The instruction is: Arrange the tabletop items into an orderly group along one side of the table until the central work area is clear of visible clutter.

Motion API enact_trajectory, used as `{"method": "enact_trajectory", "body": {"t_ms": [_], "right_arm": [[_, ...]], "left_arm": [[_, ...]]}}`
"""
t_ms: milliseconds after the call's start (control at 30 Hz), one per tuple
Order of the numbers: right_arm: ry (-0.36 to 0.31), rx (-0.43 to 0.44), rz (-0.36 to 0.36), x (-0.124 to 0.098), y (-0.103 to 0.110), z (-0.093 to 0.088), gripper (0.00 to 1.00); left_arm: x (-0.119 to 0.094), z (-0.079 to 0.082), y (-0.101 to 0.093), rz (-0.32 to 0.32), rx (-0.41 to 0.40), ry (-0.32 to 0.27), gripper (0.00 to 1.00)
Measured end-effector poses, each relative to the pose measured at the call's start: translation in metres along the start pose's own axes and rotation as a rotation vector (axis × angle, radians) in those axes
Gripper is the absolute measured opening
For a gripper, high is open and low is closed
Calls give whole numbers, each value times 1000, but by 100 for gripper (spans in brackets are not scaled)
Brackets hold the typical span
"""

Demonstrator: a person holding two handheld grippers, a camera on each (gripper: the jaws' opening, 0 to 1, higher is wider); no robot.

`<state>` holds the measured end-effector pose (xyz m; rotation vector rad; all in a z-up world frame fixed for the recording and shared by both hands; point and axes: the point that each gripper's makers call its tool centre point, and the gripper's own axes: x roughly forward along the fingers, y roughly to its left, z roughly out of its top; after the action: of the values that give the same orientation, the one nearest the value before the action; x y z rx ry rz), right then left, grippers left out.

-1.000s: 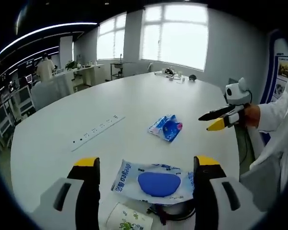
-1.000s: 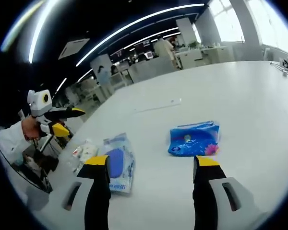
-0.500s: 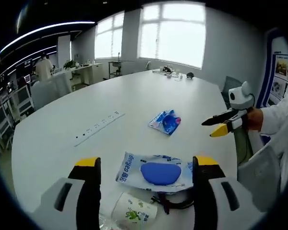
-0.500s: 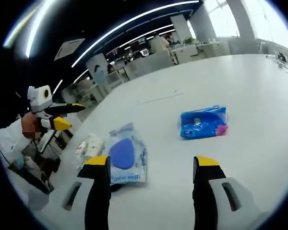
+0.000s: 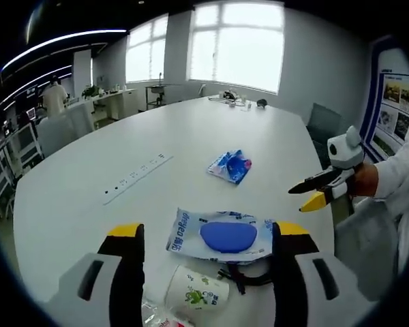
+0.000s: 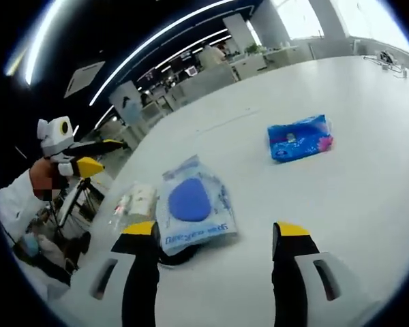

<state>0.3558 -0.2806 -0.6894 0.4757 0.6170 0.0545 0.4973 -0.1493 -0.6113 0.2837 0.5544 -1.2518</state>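
Observation:
A white wipes pack [image 5: 221, 236] with a blue oval lid lies flat on the white table [image 5: 191, 129], just beyond my left gripper [image 5: 208, 235], which is open and holds nothing. A paper cup [image 5: 196, 294] lies on its side nearer the edge, beside a black strap [image 5: 249, 276]. Farther out sits a small blue packet [image 5: 230, 165]. My right gripper [image 6: 215, 231] is open and empty above the table, with the wipes pack [image 6: 191, 204] ahead of its left jaw and the blue packet [image 6: 300, 138] farther right. The cup [image 6: 138, 201] lies left of the pack.
A row of sockets [image 5: 136, 178] is set into the table on the left. Small items [image 5: 235, 99] sit at the far end near the windows. A person's white sleeve [image 5: 402, 170] holds the right gripper [image 5: 313, 194] off the table's right edge. Office desks and chairs stand beyond.
Both views have shifted with the hands. The right gripper has come nearer to the wipes pack and sits lower in the left gripper view. The items on the table have not moved.

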Motion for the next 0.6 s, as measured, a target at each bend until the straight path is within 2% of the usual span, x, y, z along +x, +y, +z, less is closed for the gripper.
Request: {"method": "enact_trajectory", "body": {"t_ms": [467,600], "right_arm": [[30,60,8,12,44,-35,56],[22,122,3,16,51,-40,52]], "left_arm": [[2,-9,0,-48,20,9,76],[2,-11,-1,-57,24,10,76]]}}
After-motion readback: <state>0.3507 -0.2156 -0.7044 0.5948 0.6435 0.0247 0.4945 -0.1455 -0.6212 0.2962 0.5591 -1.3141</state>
